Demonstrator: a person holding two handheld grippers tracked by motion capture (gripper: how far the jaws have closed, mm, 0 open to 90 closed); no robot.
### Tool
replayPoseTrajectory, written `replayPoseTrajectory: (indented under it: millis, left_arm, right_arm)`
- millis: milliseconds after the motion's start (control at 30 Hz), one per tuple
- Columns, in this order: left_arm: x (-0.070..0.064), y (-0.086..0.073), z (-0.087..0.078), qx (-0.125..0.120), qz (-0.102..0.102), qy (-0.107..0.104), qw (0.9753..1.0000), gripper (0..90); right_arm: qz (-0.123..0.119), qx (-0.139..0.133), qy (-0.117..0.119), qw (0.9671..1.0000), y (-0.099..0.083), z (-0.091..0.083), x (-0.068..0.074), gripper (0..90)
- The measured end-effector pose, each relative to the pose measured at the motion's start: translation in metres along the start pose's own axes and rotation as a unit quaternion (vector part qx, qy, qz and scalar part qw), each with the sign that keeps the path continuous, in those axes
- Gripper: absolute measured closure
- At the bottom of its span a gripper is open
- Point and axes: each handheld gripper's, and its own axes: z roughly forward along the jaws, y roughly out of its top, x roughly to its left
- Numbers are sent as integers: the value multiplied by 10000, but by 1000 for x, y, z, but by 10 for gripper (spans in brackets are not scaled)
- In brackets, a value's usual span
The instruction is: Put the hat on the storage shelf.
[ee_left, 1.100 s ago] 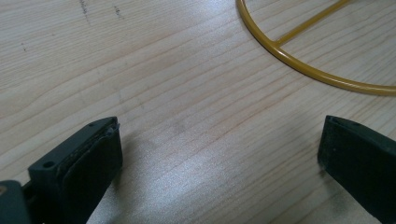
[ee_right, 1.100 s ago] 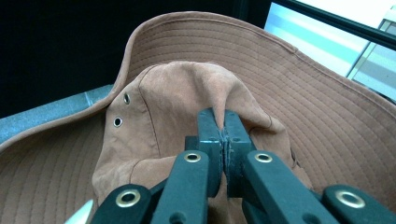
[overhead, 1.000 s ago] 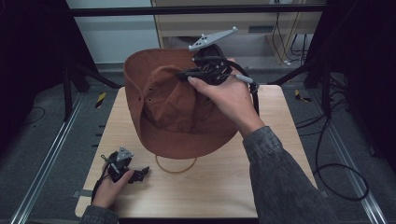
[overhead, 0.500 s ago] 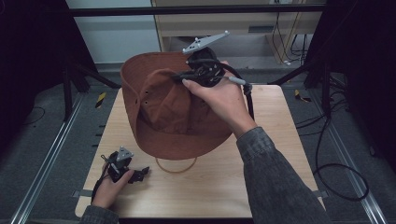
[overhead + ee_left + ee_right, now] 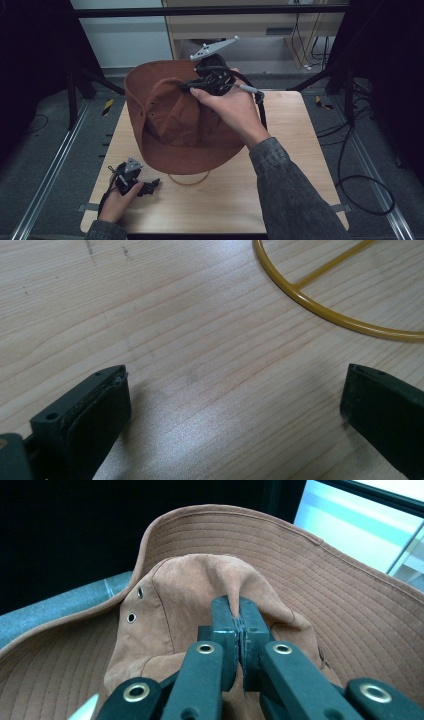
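Observation:
A brown wide-brimmed hat (image 5: 175,130) hangs tilted above the middle of the wooden table, held up by its crown. My right gripper (image 5: 187,86) is shut on a pinched fold of the crown (image 5: 220,585), with the brim (image 5: 350,595) spreading out behind it. My left gripper (image 5: 152,186) rests low at the table's front left, open, its jaws wide apart over bare wood (image 5: 215,390) and holding nothing. A yellow wire ring (image 5: 189,179) lies flat on the table under the hat's front brim, and its arc (image 5: 320,310) lies just beyond the left jaws.
The wooden table (image 5: 300,150) has bare surface on its right half and along the front. Black cables (image 5: 360,180) trail off the right edge to the floor. A dark frame and metal rails (image 5: 50,170) border the table's left.
My right gripper has carried the hat slightly up and toward the far left. The left gripper has stayed put on the table.

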Motion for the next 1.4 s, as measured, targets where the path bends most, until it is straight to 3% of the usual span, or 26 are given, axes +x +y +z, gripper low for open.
replayPoseTrajectory:
  millis: [467,967,1400]
  left_arm:
    - [0,0,0,-4,0,2,10000,0]
    - [0,0,0,-5,-1,1,10000,0]
    - [0,0,0,-4,-2,1,10000,0]
  right_arm:
    - [-32,76,148,9999,-2,13,7,886]
    - [69,279,249,9993,-15,27,5,883]
    - [135,288,274,9991,-20,30,2,879]
